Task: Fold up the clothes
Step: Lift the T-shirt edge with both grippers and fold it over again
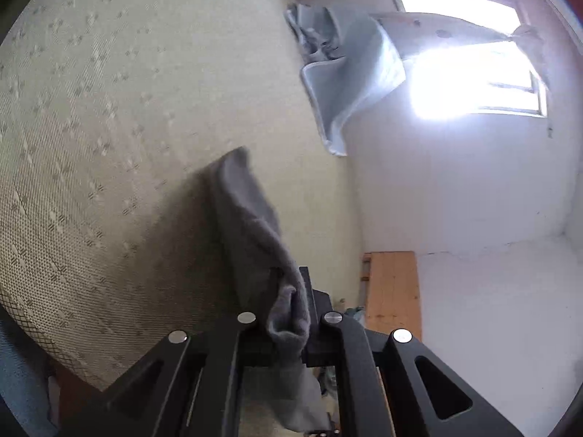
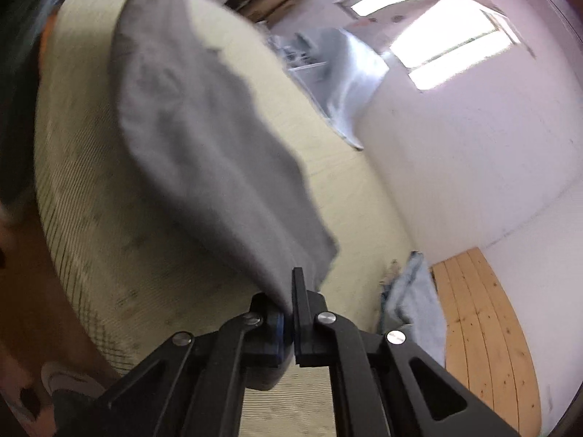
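Flanking mattress: jeans; towel

Both grippers' fingers clamped, raised.

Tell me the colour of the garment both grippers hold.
Plain grey garment, seen best in the right wrist view.

Your work surface: cream patterned mattress. Pale blue-grey cloth lies at its 1 o'clock edge; denim piece at 4 o'clock.
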Tool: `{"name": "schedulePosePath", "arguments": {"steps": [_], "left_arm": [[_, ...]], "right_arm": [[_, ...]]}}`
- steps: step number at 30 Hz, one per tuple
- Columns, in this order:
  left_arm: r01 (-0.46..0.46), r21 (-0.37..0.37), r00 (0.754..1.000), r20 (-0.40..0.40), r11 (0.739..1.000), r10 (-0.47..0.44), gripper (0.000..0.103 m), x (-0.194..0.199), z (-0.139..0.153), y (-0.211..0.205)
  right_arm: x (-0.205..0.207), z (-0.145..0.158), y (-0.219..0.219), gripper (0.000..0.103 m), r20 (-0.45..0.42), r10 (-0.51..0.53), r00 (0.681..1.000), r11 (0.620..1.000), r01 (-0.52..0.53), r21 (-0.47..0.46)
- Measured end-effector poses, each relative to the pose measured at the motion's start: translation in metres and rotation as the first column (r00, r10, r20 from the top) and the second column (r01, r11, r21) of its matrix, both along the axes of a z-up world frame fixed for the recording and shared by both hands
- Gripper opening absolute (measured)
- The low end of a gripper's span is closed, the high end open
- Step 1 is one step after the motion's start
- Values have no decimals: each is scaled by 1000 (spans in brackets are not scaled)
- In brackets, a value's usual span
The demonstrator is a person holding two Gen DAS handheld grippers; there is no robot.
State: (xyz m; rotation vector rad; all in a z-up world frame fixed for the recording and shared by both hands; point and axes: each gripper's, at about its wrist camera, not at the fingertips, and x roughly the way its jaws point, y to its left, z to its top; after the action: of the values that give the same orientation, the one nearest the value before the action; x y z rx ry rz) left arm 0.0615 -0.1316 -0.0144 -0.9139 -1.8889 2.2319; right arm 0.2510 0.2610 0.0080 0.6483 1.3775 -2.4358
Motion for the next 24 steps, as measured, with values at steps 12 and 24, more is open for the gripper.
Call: {"name": "schedulePosePath", "arguments": {"steps": [12,24], "left_arm": [[-11,8,972,-236,1000,13,5,98,121,4],[-5,-92,1000,21,996,7,6,31,69,-5]], "right_arm": [[23,171,16,0,-154,-16,988,988,-8,-154],[-36,172,26,0,108,-12,994,966,39,-254]]}}
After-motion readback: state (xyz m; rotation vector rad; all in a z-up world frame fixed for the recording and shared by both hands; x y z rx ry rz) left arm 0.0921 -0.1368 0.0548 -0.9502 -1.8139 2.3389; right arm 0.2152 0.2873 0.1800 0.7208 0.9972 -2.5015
